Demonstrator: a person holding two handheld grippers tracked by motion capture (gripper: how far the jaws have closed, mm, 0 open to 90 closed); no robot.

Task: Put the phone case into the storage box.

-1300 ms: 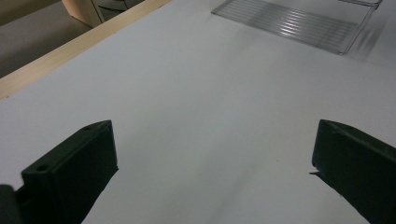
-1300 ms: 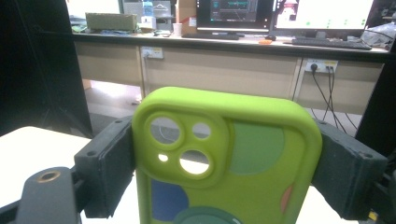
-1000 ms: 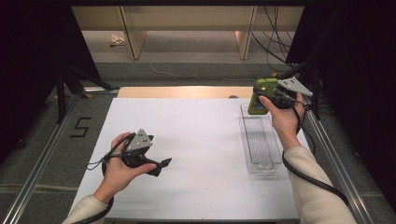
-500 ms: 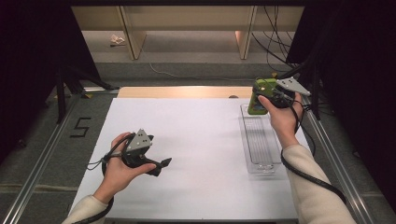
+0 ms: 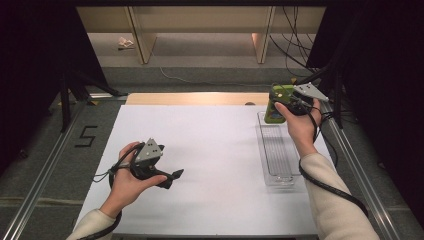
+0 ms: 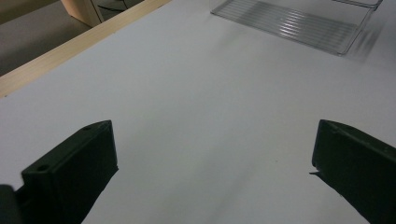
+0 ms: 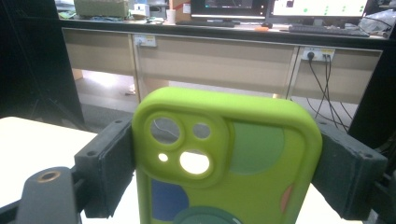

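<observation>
The right gripper [image 5: 278,106] is pinching a lime-green phone case [image 7: 227,163] by its two long edges, held upright above the far end of the clear plastic tray [image 5: 278,155] at the right side of the white table [image 5: 215,150]; in the right gripper view the case's lower part is cut off by the frame, so the blue, green and orange shapes on its back cannot be read in full; its camera cut-outs are open holes with the room showing through; no brand or lettering is legible on it; from the high view the case is partly hidden behind the right hand [image 5: 300,122].

The left gripper [image 5: 172,176] sits low over the table near the left front, jaws spread wide with only bare surface between them; the left hand [image 5: 127,175] covers most of its body.

A "5" [image 5: 86,136] is marked on the floor left of the table; the monitors [image 7: 280,7] on the far desk show text too small to read.
</observation>
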